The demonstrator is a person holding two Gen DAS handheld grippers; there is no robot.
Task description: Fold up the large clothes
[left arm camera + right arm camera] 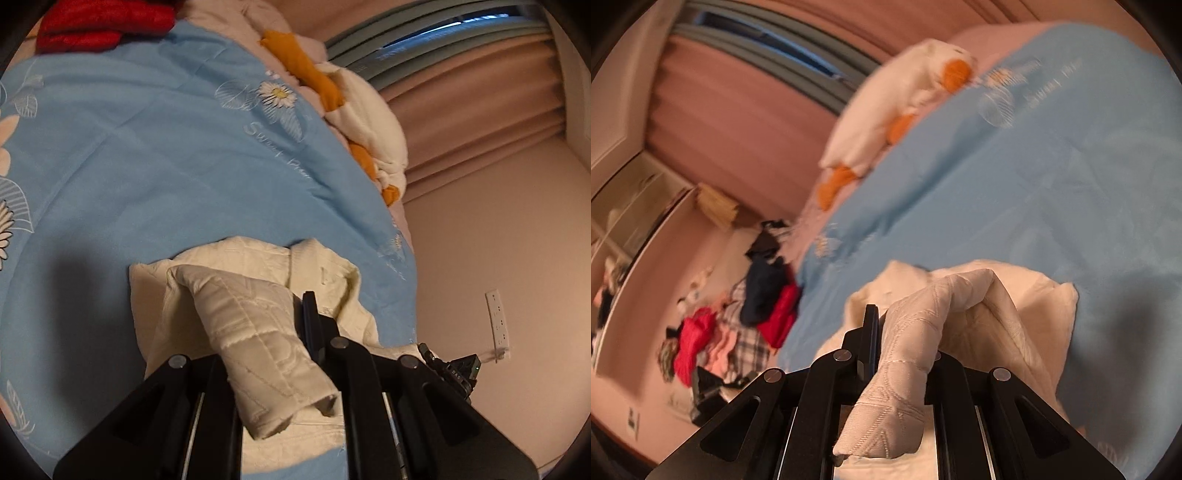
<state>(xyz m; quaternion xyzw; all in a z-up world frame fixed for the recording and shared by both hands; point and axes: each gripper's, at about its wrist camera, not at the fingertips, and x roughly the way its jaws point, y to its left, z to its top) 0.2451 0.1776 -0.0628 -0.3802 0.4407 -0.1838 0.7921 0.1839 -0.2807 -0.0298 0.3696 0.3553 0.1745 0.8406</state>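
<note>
Nearest the left wrist camera, a sleeve [258, 350] of the cream quilted garment [328, 280] is pinched between the jaws of the left gripper [291, 332], which are closed down onto the fabric; the cuff end hangs back toward the lens. Beneath the gripper the rest of the garment is spread on the blue floral duvet [147, 147], its collar lying just beyond the fingertips. At the right edge of this view a part of the other gripper [456, 373] is seen, near the garment's edge.

Close to the right wrist camera, the other sleeve [908, 350] is clamped in the right gripper [886, 332], the jaws being drawn in tight on the cloth, and the sleeve is bent over into a hump above the garment's body [1015, 314]. The garment rests at the near edge of the bed on the duvet [1034, 166].

Farther off, a white and orange plush toy [365, 122] is laid along the right side of the bed in the left view, and a folded red cloth [99, 26] is seen at the far left end. Beyond the bed, pink curtains [480, 110] are hung. On the floor in the right view, a blurred pile of clothes [738, 325] is heaped beside the bed.
</note>
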